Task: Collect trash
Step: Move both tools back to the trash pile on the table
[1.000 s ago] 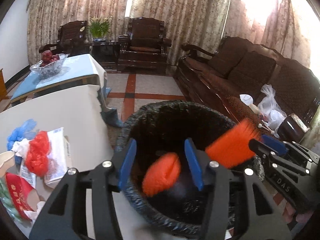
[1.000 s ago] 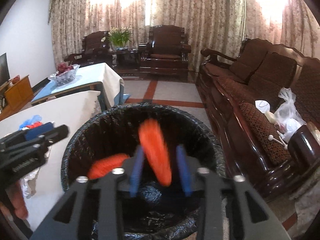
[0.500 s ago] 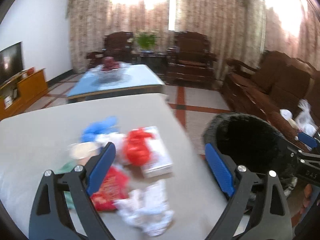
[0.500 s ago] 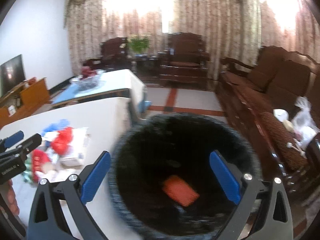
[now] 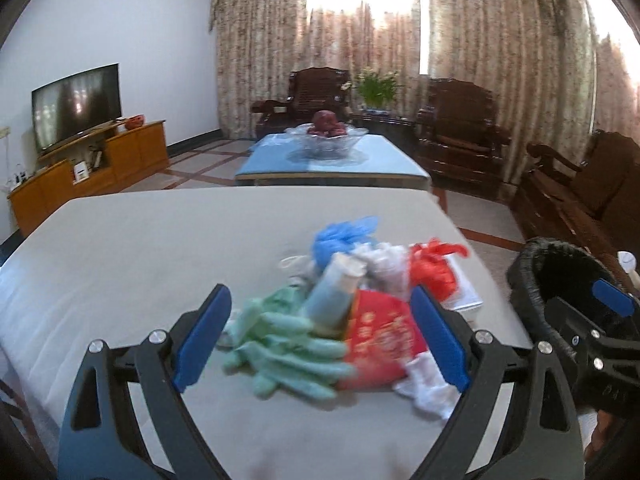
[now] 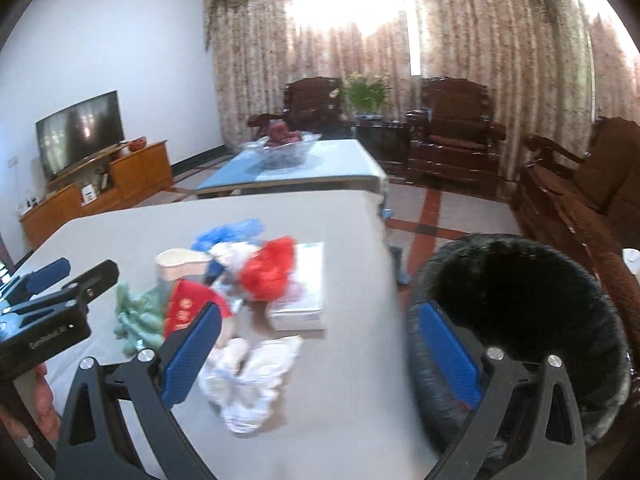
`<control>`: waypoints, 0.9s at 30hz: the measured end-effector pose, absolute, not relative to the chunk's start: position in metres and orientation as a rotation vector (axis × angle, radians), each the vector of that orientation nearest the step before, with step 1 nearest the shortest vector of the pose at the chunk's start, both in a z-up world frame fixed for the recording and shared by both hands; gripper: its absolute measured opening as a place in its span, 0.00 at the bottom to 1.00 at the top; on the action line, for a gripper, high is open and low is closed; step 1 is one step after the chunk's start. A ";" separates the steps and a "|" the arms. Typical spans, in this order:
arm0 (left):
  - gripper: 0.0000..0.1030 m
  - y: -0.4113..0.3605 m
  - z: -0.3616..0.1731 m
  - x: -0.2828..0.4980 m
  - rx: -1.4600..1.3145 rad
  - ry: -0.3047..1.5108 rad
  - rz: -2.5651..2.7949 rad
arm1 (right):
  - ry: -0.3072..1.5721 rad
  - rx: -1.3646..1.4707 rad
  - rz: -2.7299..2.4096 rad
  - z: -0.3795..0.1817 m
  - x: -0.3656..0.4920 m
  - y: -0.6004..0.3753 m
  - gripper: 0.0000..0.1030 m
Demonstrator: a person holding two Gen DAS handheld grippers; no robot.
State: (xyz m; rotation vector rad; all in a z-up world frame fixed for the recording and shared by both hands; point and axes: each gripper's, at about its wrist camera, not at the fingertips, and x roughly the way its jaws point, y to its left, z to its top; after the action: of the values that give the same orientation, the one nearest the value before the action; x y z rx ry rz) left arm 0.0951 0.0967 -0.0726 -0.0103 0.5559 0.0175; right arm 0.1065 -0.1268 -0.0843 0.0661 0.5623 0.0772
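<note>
Trash pile (image 5: 344, 312) blurred — perhaps gloves (image 5: 288, 344), partly hidden by cup (image 5: 334, 294).

The left gripper (image 5: 320, 344) hangs with jaws spread wide, holding nothing. The right gripper (image 6: 320, 364), at its 3 o'clock, gapes equally empty.

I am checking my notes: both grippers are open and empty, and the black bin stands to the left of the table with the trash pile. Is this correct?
Not fully. The black bin stands to the right of the table, as the right wrist view shows. The left gripper and right gripper are indeed open and empty, and the trash pile lies on the table.
</note>
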 end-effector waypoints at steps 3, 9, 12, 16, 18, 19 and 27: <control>0.83 0.110 -0.081 0.093 -0.010 0.568 0.047 | 0.578 0.059 0.086 -0.094 0.109 -0.111 0.91; 0.79 0.123 -0.101 0.090 -0.016 0.609 0.071 | 0.648 0.029 0.091 -0.129 0.116 -0.093 0.83; 0.78 0.131 -0.111 0.089 -0.017 0.635 0.081 | 0.686 0.026 0.096 -0.144 0.119 -0.089 0.77; 0.78 0.139 -0.122 0.089 -0.016 0.653 0.092 | 0.721 0.017 0.106 -0.156 0.123 -0.084 0.65; 0.78 0.141 -0.125 0.090 -0.019 0.657 0.095 | 0.726 0.004 0.104 -0.159 0.124 -0.082 0.58; 0.78 0.141 -0.126 0.090 -0.019 0.660 0.096 | 0.729 0.001 0.109 -0.159 0.126 -0.081 0.50; 0.78 0.138 -0.138 0.090 -0.015 0.688 0.093 | 0.796 0.034 0.212 -0.166 0.123 -0.083 0.05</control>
State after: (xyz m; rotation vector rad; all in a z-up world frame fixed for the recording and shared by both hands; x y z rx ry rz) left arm 0.0898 0.1375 -0.1385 -0.0154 0.6876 0.0928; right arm 0.1234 -0.0828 -0.1661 0.0336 0.7958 0.2125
